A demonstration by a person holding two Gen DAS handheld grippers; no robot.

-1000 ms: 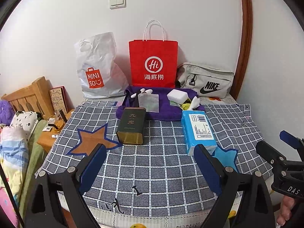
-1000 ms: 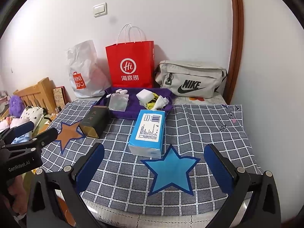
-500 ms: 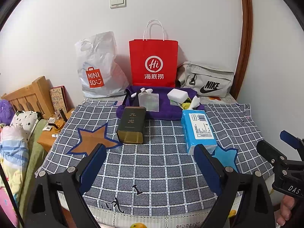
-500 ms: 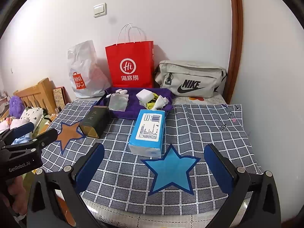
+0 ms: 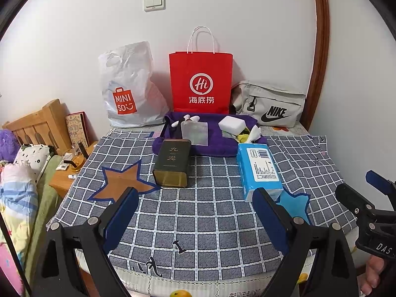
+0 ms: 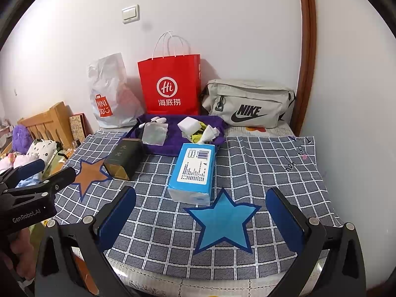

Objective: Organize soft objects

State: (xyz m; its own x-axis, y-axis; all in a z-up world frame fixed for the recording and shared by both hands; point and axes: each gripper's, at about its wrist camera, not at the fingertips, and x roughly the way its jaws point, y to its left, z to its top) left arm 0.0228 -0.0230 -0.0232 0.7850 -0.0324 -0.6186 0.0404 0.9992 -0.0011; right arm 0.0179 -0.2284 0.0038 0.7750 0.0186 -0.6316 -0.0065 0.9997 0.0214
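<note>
A blue tissue pack lies on the checked cloth, its near end by a blue star patch. A dark tea tin lies left of it, beside a brown star patch. Behind them a purple towel carries a white sponge, a clear pouch and crumpled tissue. My left gripper is open above the cloth's near part, holding nothing. My right gripper is open over the blue star, also holding nothing.
Against the wall stand a white Miniso bag, a red paper bag and a grey Nike pouch. A wooden headboard, pillows and a nightstand with a glass lie to the left. A wooden door frame rises at right.
</note>
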